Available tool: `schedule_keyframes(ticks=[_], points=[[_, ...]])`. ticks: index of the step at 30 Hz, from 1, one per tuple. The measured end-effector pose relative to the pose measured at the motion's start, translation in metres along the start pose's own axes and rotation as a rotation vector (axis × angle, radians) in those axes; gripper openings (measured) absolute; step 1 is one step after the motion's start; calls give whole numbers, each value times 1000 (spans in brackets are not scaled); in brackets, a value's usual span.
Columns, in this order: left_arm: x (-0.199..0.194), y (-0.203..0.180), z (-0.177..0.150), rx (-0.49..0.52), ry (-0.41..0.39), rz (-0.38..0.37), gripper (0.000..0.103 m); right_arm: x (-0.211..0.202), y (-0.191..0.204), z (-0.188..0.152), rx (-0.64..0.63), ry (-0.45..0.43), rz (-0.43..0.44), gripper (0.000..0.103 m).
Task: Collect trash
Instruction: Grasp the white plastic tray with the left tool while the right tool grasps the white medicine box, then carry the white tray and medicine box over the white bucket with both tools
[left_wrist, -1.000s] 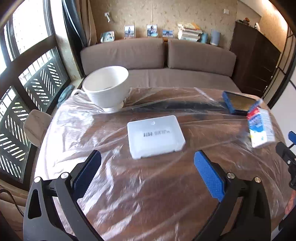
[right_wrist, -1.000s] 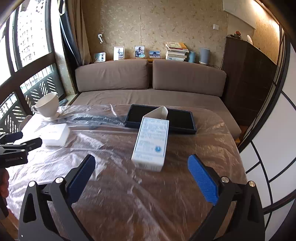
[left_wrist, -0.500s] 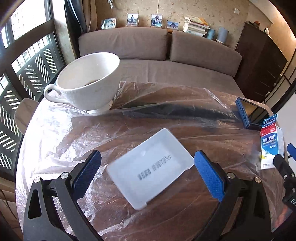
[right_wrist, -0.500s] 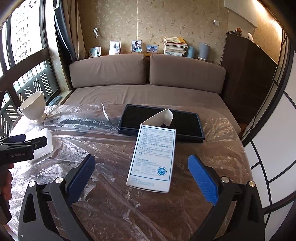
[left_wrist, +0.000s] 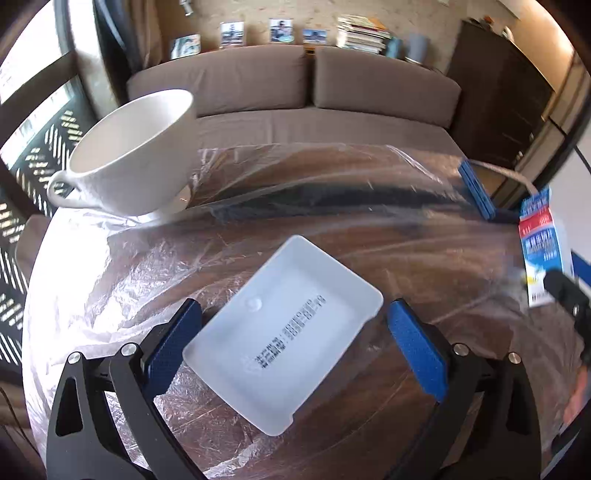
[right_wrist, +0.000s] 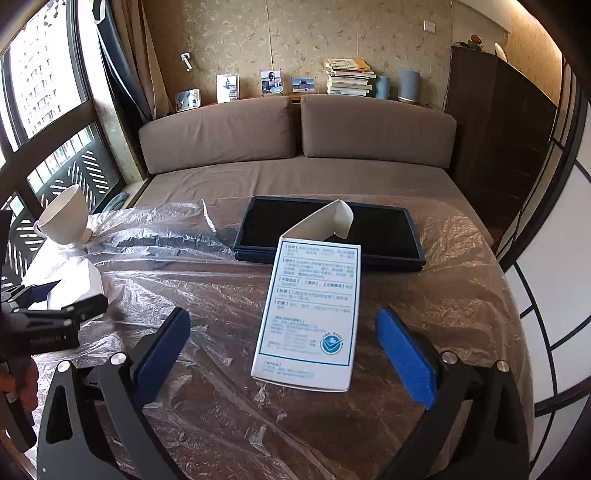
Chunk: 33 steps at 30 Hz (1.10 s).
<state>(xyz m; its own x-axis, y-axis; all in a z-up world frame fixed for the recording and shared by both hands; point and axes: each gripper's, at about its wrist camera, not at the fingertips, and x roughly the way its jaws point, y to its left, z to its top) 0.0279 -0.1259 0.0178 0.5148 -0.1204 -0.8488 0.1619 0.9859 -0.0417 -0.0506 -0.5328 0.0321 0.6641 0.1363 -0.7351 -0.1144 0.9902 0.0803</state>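
Observation:
A white shallow plastic tray (left_wrist: 284, 332) with a printed label lies askew on the plastic-covered table (left_wrist: 110, 280). My left gripper (left_wrist: 293, 345) is open around it, blue pads on either side, not touching. A white medicine carton (right_wrist: 310, 314) with an open flap lies flat on the table; it also shows in the left wrist view (left_wrist: 541, 251). My right gripper (right_wrist: 282, 347) is open around its near end, pads apart from it.
A white cup (left_wrist: 133, 155) on a saucer stands at the table's far left. A dark blue rectangular tray (right_wrist: 328, 232) sits behind the carton. A brown sofa (right_wrist: 295, 147) lies beyond the table. Wrinkled plastic film covers the tabletop.
Both grippers moved forward and lower. The white tray now sits between my left pads and the carton's near end between my right pads. Both stayed open.

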Motion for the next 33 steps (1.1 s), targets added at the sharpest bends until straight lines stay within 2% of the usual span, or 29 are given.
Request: schedule_keyframes(ticks=[3, 7, 8, 9, 11, 12, 16, 25, 33], points=[[-3, -2, -4, 35, -9, -4, 98, 1, -3, 1, 24, 5, 10, 99], [-10, 1, -12, 66, -32, -2, 78, 6, -10, 3, 63, 20, 31, 97], [-10, 2, -12, 65, -31, -6, 78, 7, -11, 3, 71, 29, 38, 88], [-12, 5, -14, 61, -31, -13, 78, 9, -12, 3, 74, 39, 40, 84], [-15, 8, -17, 59, -34, -27, 78, 11, -13, 2, 82, 60, 47, 61], [-16, 9, -19, 59, -36, -34, 78, 11, -14, 1, 83, 62, 54, 55], [-19, 9, -23, 43, -49, -49, 77, 2, -14, -4, 83, 49, 71, 48], [-36, 2, -34, 21, -65, -87, 77, -25, -19, -22, 108, 34, 157, 47], [-48, -9, -44, 20, -74, -102, 77, -49, -15, -33, 84, 21, 198, 47]])
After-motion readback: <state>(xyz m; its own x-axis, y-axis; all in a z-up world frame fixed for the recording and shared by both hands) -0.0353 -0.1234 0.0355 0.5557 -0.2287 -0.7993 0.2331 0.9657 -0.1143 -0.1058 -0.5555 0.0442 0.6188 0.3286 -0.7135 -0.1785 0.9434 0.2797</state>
